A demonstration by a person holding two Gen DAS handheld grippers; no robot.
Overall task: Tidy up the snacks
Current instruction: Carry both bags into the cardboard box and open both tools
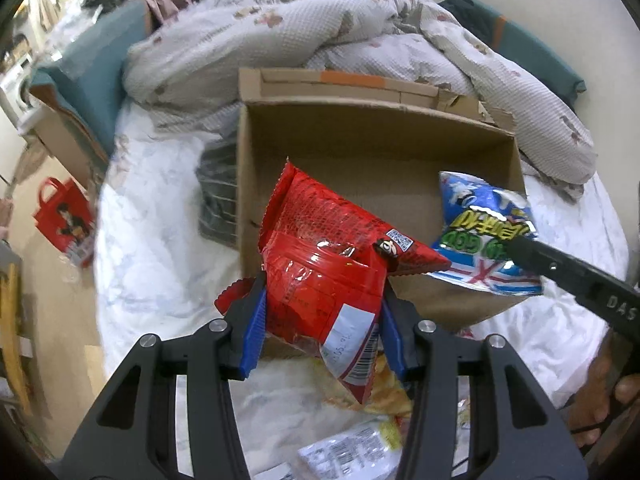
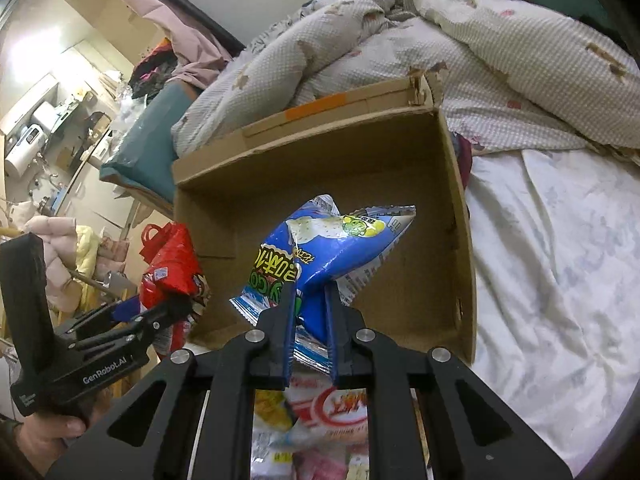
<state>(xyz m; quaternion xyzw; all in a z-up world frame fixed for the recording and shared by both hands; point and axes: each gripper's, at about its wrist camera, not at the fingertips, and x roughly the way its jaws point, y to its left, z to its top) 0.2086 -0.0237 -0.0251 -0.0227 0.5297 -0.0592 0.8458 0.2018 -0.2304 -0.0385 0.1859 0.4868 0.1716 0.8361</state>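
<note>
Left tool (image 1: 320, 312) clamps red bag (image 1: 320, 264); right tool (image 2: 310, 320) clamps blue bag (image 2: 332, 248); open box (image 2: 460, 240) just ahead of both.

Red packet (image 1: 320, 280), blue packet (image 2: 340, 248), brown box (image 2: 400, 152)

Red snack bag (image 1: 320, 280) and blue snack bag (image 2: 332, 252) aloft over open cardboard box (image 2: 312, 168)

The red snack bag (image 1: 320, 276) is glossy crinkled foil-plastic, as is the blue snack bag (image 2: 340, 248). The cardboard box (image 1: 360, 140) looks matt, brown, rough at torn edges. The quilt (image 1: 360, 28) is soft waffle-textured cloth; the bedsheet (image 2: 560, 260) smooth white fabric. Left gripper (image 1: 322, 332): matt black plastic, shiny metal bolts.
</note>
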